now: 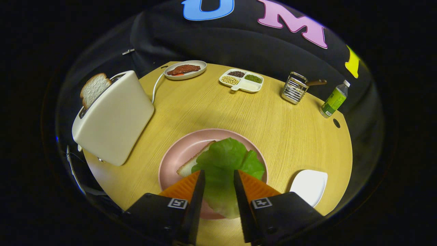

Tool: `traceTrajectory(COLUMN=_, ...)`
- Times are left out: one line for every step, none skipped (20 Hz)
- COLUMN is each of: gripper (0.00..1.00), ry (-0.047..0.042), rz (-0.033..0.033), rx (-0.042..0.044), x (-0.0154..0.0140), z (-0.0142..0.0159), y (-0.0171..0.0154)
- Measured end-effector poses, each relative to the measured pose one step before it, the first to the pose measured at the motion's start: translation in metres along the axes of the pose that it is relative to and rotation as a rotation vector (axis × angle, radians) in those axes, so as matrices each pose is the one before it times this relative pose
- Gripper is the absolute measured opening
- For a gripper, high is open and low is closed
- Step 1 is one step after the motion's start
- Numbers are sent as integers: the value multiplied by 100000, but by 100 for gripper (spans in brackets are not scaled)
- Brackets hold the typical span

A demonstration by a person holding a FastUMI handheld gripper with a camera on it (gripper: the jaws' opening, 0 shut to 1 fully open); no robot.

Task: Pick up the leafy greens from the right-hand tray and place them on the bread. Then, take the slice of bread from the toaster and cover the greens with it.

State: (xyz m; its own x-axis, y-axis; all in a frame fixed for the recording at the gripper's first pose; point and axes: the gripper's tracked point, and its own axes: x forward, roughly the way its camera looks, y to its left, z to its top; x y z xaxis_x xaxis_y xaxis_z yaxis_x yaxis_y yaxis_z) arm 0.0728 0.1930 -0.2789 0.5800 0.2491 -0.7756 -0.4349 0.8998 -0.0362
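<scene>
Gripper view: our gripper [219, 176] holds the leafy greens [225, 160] between narrowed fingers, over bread [191, 164] on the pink plate [177, 150]. We should centre them, then release gently.

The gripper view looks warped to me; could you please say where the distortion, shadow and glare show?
In the gripper view, fisheye bending curves the round table and tilts the toaster; a soft shadow lies beyond the pink plate; mild glare sits on the lettuce between the gripper jaws.
</scene>
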Motion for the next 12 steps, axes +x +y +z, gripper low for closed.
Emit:
traceTrajectory(gripper=67, ry=-564, rz=-171, rx=-11, x=-226, z=150, y=85)
traceTrajectory(gripper=78, ry=-1047, rz=608, rx=47, x=-247, z=245, y=188)
traceTrajectory(gripper=80, ry=-1743, rz=825, rx=90, x=-223, z=510, y=304)
traceTrajectory(gripper=83, ry=-1807, rz=298, rx=93, x=-393, z=406, y=223)
traceTrajectory(gripper=89, ry=-2137, rz=925, rx=204, x=-528, z=690, y=393)
traceTrajectory(gripper=94, ry=-1789, rz=770, rx=229, x=-488, z=613, y=408)
traceTrajectory(gripper=100, ry=-2014, rz=729, rx=141, x=-594, z=695, y=491)
traceTrajectory(gripper=100, ry=-2229, rz=842, rx=-27, x=-513, z=882, y=517)
traceTrajectory(gripper=100, ry=-2239, rz=956, rx=-79, x=-510, z=922, y=626)
traceTrajectory(gripper=100, ry=-2186, rz=1242, rx=-262, x=-409, z=1064, y=725)
traceTrajectory(gripper=100, ry=-2191, rz=1062, rx=-657, x=-522, z=1090, y=740)
traceTrajectory(gripper=100, ry=-2461, rz=932, rx=-1207, x=-324, z=1287, y=723)
